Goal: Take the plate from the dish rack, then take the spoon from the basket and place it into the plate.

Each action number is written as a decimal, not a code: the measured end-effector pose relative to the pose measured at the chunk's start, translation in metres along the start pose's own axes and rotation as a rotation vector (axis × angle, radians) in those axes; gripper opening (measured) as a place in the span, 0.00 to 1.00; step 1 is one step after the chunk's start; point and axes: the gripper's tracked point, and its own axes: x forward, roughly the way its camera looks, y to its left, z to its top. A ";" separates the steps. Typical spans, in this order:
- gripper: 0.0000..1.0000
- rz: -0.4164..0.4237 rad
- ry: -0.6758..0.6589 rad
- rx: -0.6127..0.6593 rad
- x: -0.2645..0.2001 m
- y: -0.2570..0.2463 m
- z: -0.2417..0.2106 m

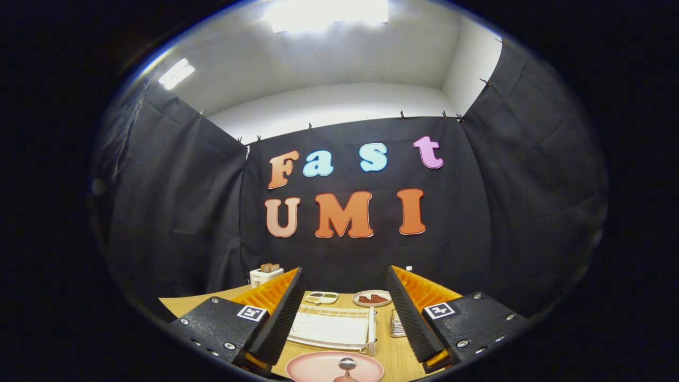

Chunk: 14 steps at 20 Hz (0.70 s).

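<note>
Claw [345,313] first: your two fingers stand spread wide with nothing between their pads, held up above the desk [384,353] and looking out level over it. Directly below the gap between the fingers, nearest to you, lies the pink plate [318,367] flat on the desk, and the spoon [346,366] rests in it, bowl pointing away from you and handle running back toward you along the line of the fingers. Judged from that, both parts of the task look done, and the relation that matters now is simply that plate and spoon sit straight under the open claw, so any move you make should go up and back rather than down. Just ahead, between the fingers, is the white dish rack [331,329], lying flat with no plate in it. Beside the rack, close to the right finger, stands the small wire basket [397,323]. Beyond these, near the far edge of the desk, sit a divided dish [321,297] with small portions and a round plate of food [372,298]. Further off past the left finger stands a white toaster [265,275] with slices in it.
</note>
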 end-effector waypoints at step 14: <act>0.95 0.002 0.034 -0.059 0.012 0.013 -0.007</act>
